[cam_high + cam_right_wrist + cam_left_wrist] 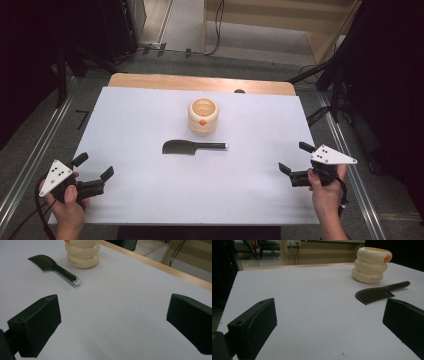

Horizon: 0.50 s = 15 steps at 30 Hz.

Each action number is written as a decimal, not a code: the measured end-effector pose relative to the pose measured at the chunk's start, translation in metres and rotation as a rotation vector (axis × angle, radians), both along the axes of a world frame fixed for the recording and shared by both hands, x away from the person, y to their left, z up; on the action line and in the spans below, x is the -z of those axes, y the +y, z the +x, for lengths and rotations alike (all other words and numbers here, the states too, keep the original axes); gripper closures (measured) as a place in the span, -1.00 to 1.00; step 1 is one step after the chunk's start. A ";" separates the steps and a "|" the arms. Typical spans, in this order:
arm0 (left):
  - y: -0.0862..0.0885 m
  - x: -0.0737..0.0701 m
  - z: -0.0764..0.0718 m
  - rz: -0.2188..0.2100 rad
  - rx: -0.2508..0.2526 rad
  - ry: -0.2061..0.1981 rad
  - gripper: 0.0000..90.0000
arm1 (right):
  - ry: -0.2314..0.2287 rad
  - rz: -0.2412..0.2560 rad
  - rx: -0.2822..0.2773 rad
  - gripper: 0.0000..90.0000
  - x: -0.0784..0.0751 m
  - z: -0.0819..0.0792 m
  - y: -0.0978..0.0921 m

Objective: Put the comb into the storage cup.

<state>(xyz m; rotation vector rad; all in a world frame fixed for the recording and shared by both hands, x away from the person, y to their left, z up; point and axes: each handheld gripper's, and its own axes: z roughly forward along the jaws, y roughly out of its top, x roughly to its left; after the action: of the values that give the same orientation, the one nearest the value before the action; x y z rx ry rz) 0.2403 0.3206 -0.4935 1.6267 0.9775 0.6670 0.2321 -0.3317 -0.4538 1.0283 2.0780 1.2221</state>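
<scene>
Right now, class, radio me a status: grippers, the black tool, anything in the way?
Left gripper open, right gripper open. Black tool flat, untouched. Cream holder just behind it.

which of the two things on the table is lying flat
The black spatula lies flat, blade to the left, handle to the right. The cream ribbed holder just behind it stands upright, open at the top.

The table point(150, 200) carries a smooth, matt white sheet, with a bare pale wood strip along its far edge. The ribbed holder point(203, 117) looks like glossy cream plastic. The dark cleaver point(192, 147) has a matt black blade and a handle ending in a shiny metal cap.
</scene>
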 end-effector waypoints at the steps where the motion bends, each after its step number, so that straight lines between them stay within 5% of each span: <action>1: 0.000 0.000 0.000 0.001 0.000 0.000 -1.00 | 0.004 -0.006 -0.008 -1.00 -0.002 0.002 0.002; 15: -0.001 0.000 0.000 0.007 0.006 -0.005 -1.00 | 0.051 -0.083 -0.108 -1.00 -0.017 0.031 0.028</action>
<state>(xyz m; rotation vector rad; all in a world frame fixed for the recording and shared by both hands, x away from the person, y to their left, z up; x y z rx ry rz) 0.2401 0.3200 -0.4935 1.6327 0.9670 0.6703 0.2632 -0.3040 -0.4370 0.9296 2.2299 1.1610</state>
